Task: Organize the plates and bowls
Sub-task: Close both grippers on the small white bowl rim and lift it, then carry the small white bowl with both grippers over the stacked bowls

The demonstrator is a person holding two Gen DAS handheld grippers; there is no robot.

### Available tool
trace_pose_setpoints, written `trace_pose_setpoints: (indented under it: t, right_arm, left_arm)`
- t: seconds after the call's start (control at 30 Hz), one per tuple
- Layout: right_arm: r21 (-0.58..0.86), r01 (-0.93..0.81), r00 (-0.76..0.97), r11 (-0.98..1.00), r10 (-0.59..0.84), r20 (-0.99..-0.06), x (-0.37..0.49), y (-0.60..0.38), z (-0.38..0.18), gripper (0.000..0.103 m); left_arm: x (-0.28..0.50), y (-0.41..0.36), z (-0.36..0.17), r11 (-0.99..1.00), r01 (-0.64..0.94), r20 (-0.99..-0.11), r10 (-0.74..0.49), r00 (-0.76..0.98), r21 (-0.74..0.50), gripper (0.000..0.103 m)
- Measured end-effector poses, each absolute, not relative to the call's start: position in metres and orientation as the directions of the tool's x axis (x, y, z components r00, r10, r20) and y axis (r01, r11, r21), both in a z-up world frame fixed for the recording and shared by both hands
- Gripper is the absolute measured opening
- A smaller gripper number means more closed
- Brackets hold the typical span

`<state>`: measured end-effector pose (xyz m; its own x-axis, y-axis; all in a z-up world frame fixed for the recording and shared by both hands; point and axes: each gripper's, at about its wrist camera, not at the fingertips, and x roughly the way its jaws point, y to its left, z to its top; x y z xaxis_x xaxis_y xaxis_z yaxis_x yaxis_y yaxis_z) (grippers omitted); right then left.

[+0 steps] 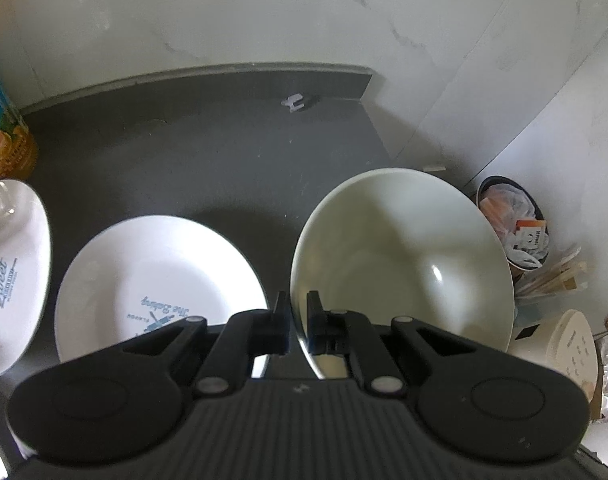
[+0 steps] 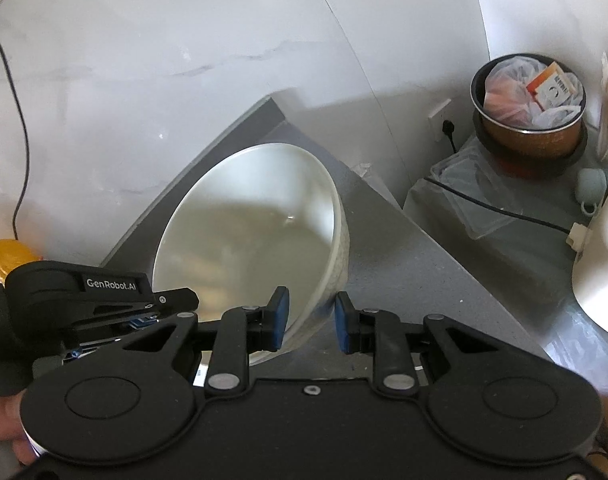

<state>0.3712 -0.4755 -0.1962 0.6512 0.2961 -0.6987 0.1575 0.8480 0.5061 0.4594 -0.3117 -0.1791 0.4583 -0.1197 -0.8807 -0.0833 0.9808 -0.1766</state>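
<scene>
A large pale bowl [image 1: 404, 256] hangs tilted over the dark counter [image 1: 183, 160]. My left gripper [image 1: 297, 300] is shut on its near rim, one finger inside and one outside. In the right wrist view the same bowl [image 2: 255, 232] fills the middle, and my right gripper [image 2: 312, 304] is shut on its right wall, with blue pads on either side. The left gripper [image 2: 175, 300] shows at the bowl's left rim. A white plate with blue print [image 1: 155, 272] lies on the counter to the left of the bowl. A second printed plate [image 1: 7, 280] sits at the far left edge.
An orange juice carton [image 1: 3, 140] stands at the back left. The white marble wall [image 1: 263, 12] closes the counter's far side. Right of the counter edge stands a pot stuffed with bags [image 2: 528, 112], with a cable [image 2: 504, 208] and a white appliance [image 1: 564, 352] near it. A hand [image 2: 7, 420] shows at lower left.
</scene>
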Motion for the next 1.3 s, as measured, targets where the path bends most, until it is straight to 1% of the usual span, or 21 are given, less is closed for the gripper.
trace_pose_setpoints:
  t: [0.37, 0.87, 1.3]
  right_arm:
    - [0.497, 0.128, 0.687, 0.858, 0.285, -0.669, 0.344, -0.460, -0.169, 0.024]
    - [0.481, 0.085, 0.711, 0.873, 0.285, -0.642, 0.297, -0.429, -0.140, 0.024]
    - [0.460, 0.078, 0.711, 0.885, 0.274, -0.648, 0.262, -0.414, -0.127, 0.024]
  left_arm:
    - [0.431, -0.296, -0.148, 0.983, -0.070, -0.864, -0.112, 0.490, -0.167, 0.006]
    - [0.378, -0.268, -0.120, 0.985, -0.073, -0.860, -0.101, 0.500, -0.158, 0.006]
    - [0.336, -0.254, -0.101, 0.984, -0.052, -0.850, -0.122, 0.512, -0.172, 0.006]
